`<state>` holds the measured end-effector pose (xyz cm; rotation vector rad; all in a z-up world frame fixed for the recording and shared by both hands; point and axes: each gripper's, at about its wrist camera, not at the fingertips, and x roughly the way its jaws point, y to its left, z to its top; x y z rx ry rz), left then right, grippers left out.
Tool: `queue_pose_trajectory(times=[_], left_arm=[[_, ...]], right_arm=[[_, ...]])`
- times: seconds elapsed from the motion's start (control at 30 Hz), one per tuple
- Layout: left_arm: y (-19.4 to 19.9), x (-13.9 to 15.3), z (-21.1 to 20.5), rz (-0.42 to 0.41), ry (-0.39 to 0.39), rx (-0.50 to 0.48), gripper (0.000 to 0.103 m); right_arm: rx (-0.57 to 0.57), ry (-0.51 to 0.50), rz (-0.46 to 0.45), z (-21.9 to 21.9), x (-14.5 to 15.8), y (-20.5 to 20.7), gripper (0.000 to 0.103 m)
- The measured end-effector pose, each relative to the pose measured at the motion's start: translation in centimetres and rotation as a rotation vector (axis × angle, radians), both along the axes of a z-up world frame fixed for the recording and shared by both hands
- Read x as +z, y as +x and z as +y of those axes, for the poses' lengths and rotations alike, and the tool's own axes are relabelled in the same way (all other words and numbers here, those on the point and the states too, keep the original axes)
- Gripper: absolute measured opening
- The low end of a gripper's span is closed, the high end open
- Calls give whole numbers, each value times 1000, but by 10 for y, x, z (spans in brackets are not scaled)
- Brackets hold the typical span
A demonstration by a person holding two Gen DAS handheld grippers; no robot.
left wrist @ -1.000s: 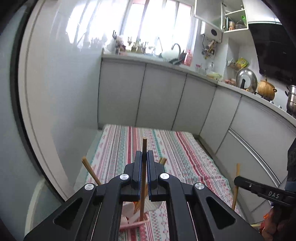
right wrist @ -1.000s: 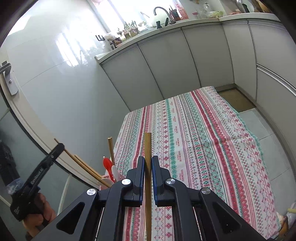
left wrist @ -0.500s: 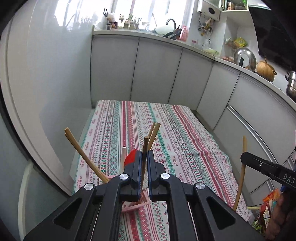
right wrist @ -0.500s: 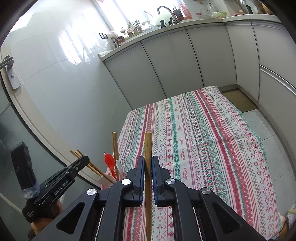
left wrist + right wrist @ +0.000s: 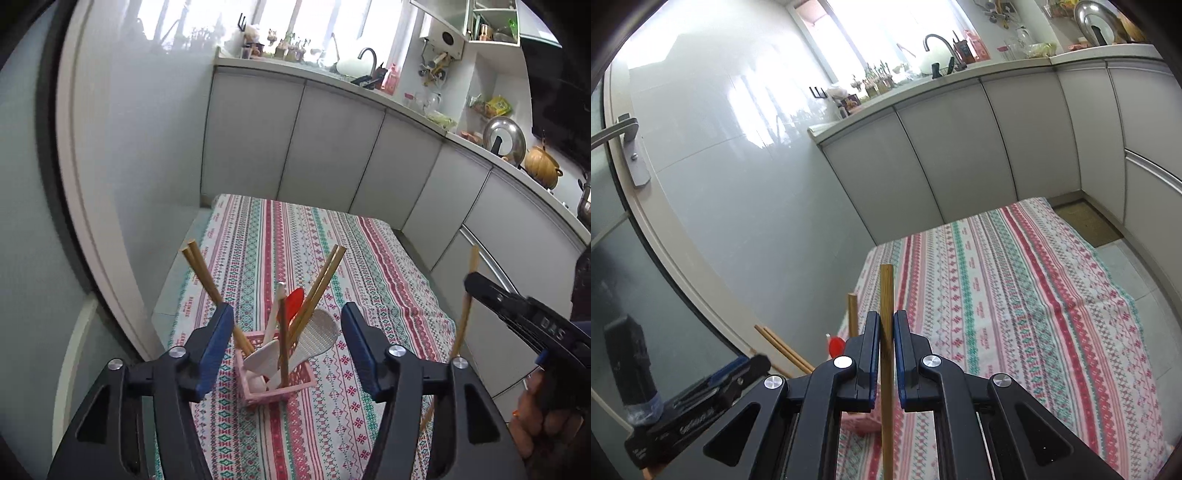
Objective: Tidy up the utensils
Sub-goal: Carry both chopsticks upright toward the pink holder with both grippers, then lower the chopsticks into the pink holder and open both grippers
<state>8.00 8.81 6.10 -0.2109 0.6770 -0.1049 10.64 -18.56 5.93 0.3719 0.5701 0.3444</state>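
Light, stiff, slick chopstick point(image 5: 886, 332) pinched upright mid-shaft in right claw point(image 5: 886, 334), beside pink holder point(image 5: 275, 389) on surface; left claw point(image 5: 286, 349) opening, empty, above holder; best gripped mid-shaft.

- A home kitchen.
- Grey cabinets point(image 5: 332, 147) run under a pale counter point(image 5: 417, 107) around the corner.
- A tap point(image 5: 369, 55) stands by the window point(image 5: 295, 18).
- A pot lid point(image 5: 504, 138) and a brown pot point(image 5: 543, 166) sit on the counter.
- A patterned cloth point(image 5: 332, 258) covers the table.
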Motion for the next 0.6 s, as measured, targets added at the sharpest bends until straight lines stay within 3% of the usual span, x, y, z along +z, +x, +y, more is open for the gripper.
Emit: queue_pose_trajectory(times=[0.23, 0.4, 0.6], left_arm=[[-10, -15, 24, 127, -10, 90, 67], [-21, -18, 36, 163, -53, 110, 67], [-35, -23, 38, 198, 16, 139, 67]], right_arm=[[6, 27, -117, 32, 3, 16, 8], [-20, 12, -231, 55, 11, 18, 8], [-69, -12, -339, 75, 16, 21, 8]])
